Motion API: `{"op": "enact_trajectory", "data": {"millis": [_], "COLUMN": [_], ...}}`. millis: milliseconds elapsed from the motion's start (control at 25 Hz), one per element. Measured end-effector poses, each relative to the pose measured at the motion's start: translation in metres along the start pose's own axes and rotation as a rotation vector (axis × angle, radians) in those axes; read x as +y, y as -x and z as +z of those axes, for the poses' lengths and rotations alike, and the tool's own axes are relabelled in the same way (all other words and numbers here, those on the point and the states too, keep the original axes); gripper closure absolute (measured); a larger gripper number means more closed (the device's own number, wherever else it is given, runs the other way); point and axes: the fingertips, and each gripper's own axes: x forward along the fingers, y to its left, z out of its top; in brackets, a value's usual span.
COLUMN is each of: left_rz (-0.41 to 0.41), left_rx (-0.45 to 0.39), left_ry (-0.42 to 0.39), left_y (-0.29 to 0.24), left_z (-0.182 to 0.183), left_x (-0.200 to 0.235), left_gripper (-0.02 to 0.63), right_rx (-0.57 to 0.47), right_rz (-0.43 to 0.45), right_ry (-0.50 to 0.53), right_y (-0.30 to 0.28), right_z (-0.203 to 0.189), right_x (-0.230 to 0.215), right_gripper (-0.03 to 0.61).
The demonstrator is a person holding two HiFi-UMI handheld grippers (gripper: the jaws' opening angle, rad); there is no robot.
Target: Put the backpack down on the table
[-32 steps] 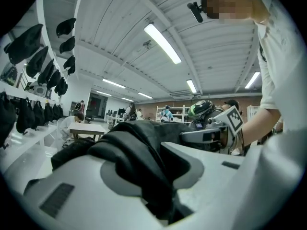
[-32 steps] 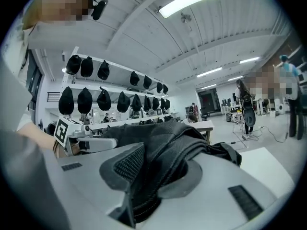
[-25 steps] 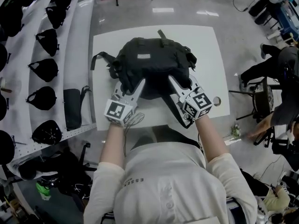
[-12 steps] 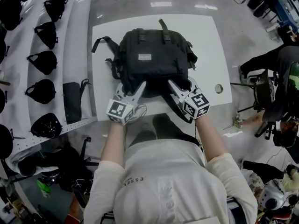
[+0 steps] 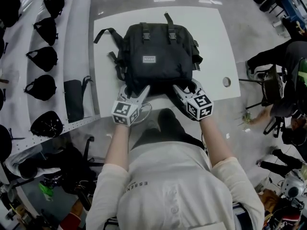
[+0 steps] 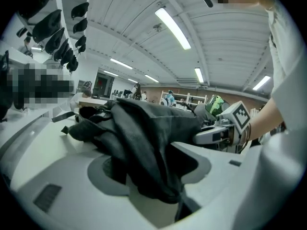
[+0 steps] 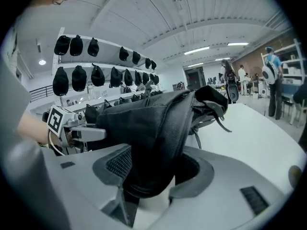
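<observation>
Left gripper (image 5: 136,91), right gripper (image 5: 186,86) — jaws opening, backpack (image 5: 156,56) between?

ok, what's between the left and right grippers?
The backpack: its near edge fills the gap between left gripper and right gripper, lying on the table, as the head view shows. Both grippers' jaws are opening with its fabric between them.

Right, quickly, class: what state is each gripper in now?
Left gripper: fingers opening, backpack fabric between them, not clamped.
Right gripper: fingers opening, backpack fabric between them.
</observation>
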Motion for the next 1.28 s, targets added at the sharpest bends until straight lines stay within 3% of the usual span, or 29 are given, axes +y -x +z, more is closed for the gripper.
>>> {"op": "enact_trajectory", "data": {"millis": [280,480,640,800,960,1080,1200,1280], "left_rz": [0.048,0.116,0.15,0.13,0.102,0.097,0.097,0.09], "left_rx": [0.022,0.014,-0.02,-0.092,-0.121,-0.164,-0.206,-0.22], "left_ry": [0.023,-0.073,-0.138,-0.093,-0.177,-0.228,-0.237,-0.248], "left_y": [0.017,0.046,0.07,0.09,0.104,0.113,0.119,0.122], "left_z": [-0.011,-0.003,0.017,0.049,0.085,0.113,0.135,0.148], "left_x": [0.007,0.019,0.02,0.012,-0.006,-0.015,-0.017,-0.02], "left_gripper": [0.356,0.356,0.357,0.364,0.435,0.527,0.609,0.611], "right_rx": [0.019,-0.059,-0.133,-0.184,-0.252,-0.304,-0.341,-0.361], "right_rz": [-0.158,-0.237,-0.238,-0.166,-0.136,-0.144,-0.138,-0.121], "right_ry": [0.052,0.072,0.137,0.156,0.154,0.163,0.186,0.201], "right_y": [0.017,0.04,0.053,0.054,0.059,0.065,0.069,0.073], "right_z": [-0.006,0.02,0.05,0.076,0.105,0.126,0.144,0.155], "right_x": [-0.008,-0.006,0.016,0.05,0.074,0.082,0.09,0.096], "right_gripper": [0.322,0.322,0.322,0.329,0.454,0.53,0.561,0.563]}}
